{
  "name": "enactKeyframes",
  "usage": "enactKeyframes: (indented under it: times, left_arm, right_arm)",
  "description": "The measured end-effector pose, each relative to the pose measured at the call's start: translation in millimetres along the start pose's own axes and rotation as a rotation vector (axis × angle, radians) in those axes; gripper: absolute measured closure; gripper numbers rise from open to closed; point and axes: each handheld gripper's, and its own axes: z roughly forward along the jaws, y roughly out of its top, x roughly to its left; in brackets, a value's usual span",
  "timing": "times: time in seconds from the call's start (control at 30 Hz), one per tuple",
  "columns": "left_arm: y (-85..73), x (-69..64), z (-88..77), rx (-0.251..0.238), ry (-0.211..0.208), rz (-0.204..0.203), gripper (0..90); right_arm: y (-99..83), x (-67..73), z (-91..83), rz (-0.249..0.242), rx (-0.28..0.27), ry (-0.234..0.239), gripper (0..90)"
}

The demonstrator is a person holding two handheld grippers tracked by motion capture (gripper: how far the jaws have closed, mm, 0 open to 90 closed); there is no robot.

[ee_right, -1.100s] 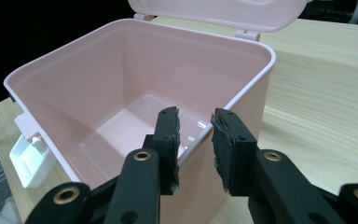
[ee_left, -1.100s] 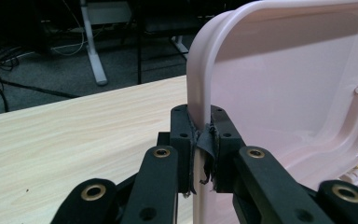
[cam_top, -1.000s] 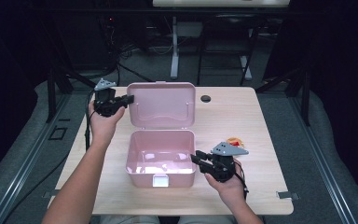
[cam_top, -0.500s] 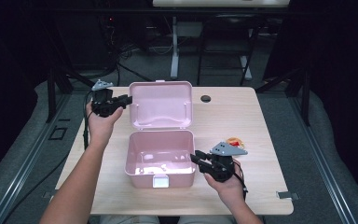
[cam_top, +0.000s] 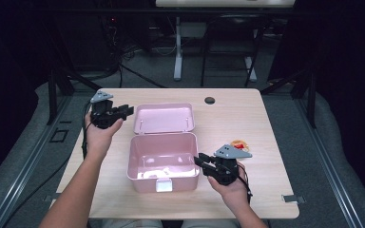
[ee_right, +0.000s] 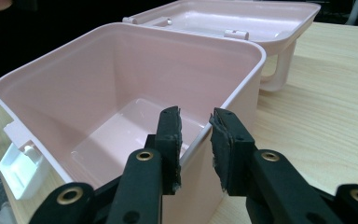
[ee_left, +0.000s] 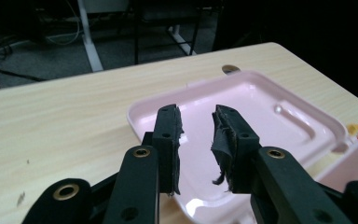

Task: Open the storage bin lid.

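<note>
A dark room with cables and stand legs lies behind a pale wooden table point(cam_top: 247, 118). At the middle of the table, toward its near edge, stands a pink box point(cam_top: 163, 161), its lid point(cam_top: 164, 118) swung fully back and lying flat toward the far edge; the box looks empty inside. So the opening seems done. The left tongs point(cam_top: 127, 110) sit just off the lid's left corner; their jaws have just been opening, a gap shows between them and nothing is held. The right tongs point(cam_top: 200, 160) straddle the box's right wall, jaws partly apart around the rim; whether the pads press it I cannot tell. A small red-and-yellow thing point(cam_top: 240, 144) lies near the right edge, perhaps what remains to go in.
</note>
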Motion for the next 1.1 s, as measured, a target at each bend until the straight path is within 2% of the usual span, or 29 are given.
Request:
enactKeyframes:
  times: [0.13, 0.33, 0.53, 0.63, 0.7, 0.77, 0.87, 1.1]
  left_arm:
    - [-19.4, -0.1, -10.8, 0.007, -0.009, 0.007, 67.4]
    - [-40.4, -0.3, -26.0, 0.003, -0.015, -0.011, 64.0]
    - [-52.2, -7.4, -37.9, 0.002, -0.035, -0.017, 61.8]
    - [-56.1, -13.6, -41.9, 0.011, -0.041, -0.007, 61.1]
    - [-57.8, -17.0, -45.3, 0.013, -0.043, -0.001, 60.8]
    - [-60.0, -19.8, -49.0, 0.008, -0.053, -0.012, 60.0]
    - [-65.4, -23.3, -50.7, 0.005, -0.069, -0.028, 59.2]
    - [-83.3, -28.3, -46.9, 0.025, -0.085, -0.037, 58.0]
  right_arm:
    - [0.0, 0.2, -0.1, 0.001, 0.0, -0.003, 72.5]
    - [0.0, 0.3, 0.0, 0.002, -0.002, -0.007, 72.4]
    - [0.0, 0.4, 0.1, 0.002, -0.002, -0.007, 72.3]
    - [-0.1, 0.5, 0.1, 0.002, -0.003, -0.008, 72.3]
    - [-0.2, 0.8, 0.6, 0.004, 0.008, -0.002, 68.6]
    - [-1.0, 1.7, 1.1, -0.005, 0.007, -0.008, 68.5]
    - [-0.9, 1.8, 1.1, -0.003, 0.008, -0.009, 68.4]
    - [-1.2, 2.1, 1.1, -0.003, 0.004, -0.012, 68.4]
